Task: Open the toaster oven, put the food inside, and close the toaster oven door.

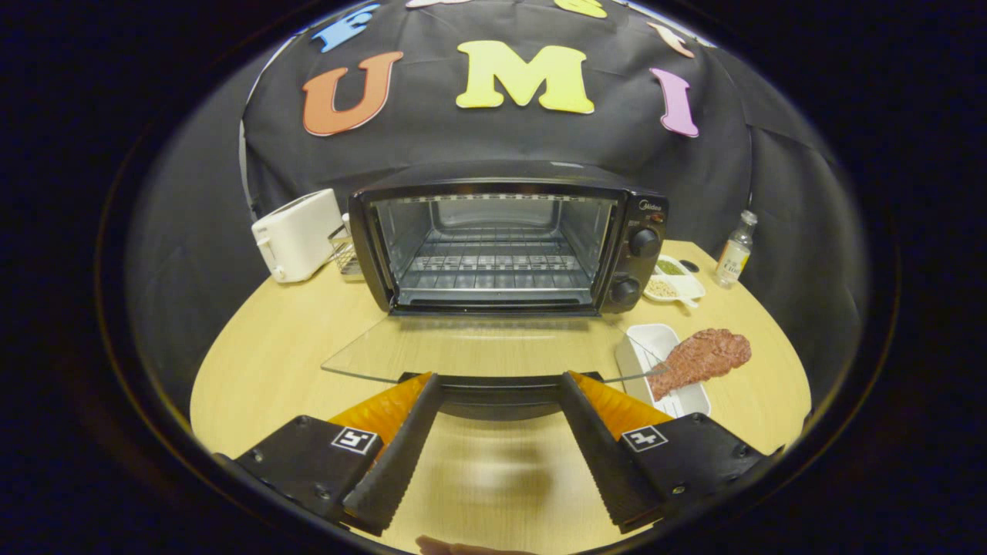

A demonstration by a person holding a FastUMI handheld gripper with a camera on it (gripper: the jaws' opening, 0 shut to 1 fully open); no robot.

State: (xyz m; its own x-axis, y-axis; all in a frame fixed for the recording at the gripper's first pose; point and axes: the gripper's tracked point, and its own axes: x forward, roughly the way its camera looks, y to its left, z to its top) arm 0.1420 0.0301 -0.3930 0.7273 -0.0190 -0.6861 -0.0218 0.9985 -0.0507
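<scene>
The oven (501,239) is standing open on the table (262,362), its glass door (463,347) lying flat — the door's handle (500,389) is sitting between the spread fingertips of the gripper (500,385), nothing being pinched. The meat (700,358) is resting on a white tray (655,343) just right of the door — beyond it, a bottle (735,250); a toaster (297,235) is seen left of the oven.

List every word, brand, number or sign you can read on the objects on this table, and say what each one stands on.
Brand mark above the knobs on the toaster oven: too small to read.
Label on the small bottle: blurred, unreadable.
Square printed markers on the open gripper: patterns, not text.
Nothing else on the table carries writing.
</scene>
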